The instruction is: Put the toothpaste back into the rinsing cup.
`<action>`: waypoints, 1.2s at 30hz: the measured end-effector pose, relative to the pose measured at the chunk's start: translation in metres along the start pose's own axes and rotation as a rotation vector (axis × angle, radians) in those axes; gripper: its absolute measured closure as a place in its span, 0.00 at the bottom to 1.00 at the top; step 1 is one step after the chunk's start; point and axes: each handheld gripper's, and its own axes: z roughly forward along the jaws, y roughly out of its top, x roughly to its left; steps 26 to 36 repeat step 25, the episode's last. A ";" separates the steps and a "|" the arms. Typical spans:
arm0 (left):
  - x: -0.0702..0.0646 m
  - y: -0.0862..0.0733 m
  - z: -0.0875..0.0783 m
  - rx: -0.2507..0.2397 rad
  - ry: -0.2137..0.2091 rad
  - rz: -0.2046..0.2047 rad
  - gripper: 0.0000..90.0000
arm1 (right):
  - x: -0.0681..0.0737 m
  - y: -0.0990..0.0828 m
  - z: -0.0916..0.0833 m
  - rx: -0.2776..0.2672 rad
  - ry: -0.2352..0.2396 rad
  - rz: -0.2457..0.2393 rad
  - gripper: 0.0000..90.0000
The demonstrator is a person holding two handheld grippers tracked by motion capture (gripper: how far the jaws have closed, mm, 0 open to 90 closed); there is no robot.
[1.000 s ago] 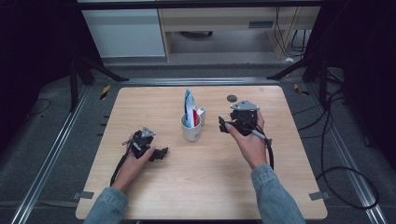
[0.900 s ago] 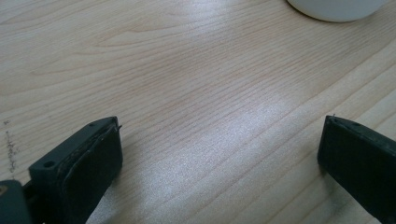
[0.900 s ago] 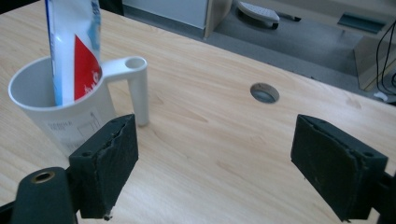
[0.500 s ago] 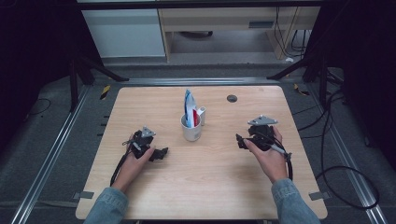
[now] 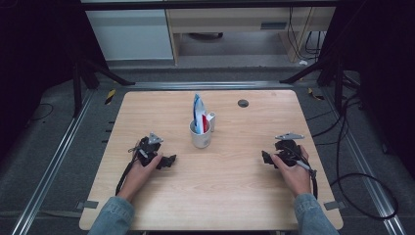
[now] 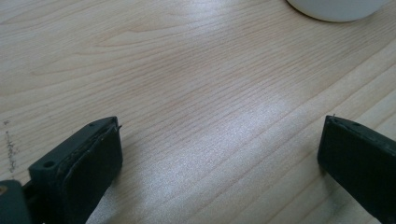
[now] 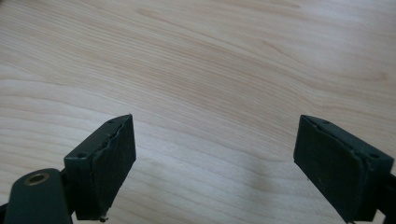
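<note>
My right gripper (image 5: 266, 157) is away from the mug (image 5: 201, 137) now. A second ago it hung just right of the mug, up near the table's far half. Now it sits low by the table's (image 5: 235, 191) right edge, well apart from the mug, its jaws a little wider, bare wood between them.

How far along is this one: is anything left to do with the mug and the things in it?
Looks finished or nearly so. Done: the white mug stands upright mid-table with a toothpaste tube and a small white item in it. In hand: nothing; the left gripper and right gripper rest open on the table, apart from the mug. Left: nothing visible.
</note>
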 end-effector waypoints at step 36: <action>0.000 0.000 0.000 0.000 0.000 0.000 0.00 | -0.004 -0.016 0.023 -0.027 -0.047 0.076 0.04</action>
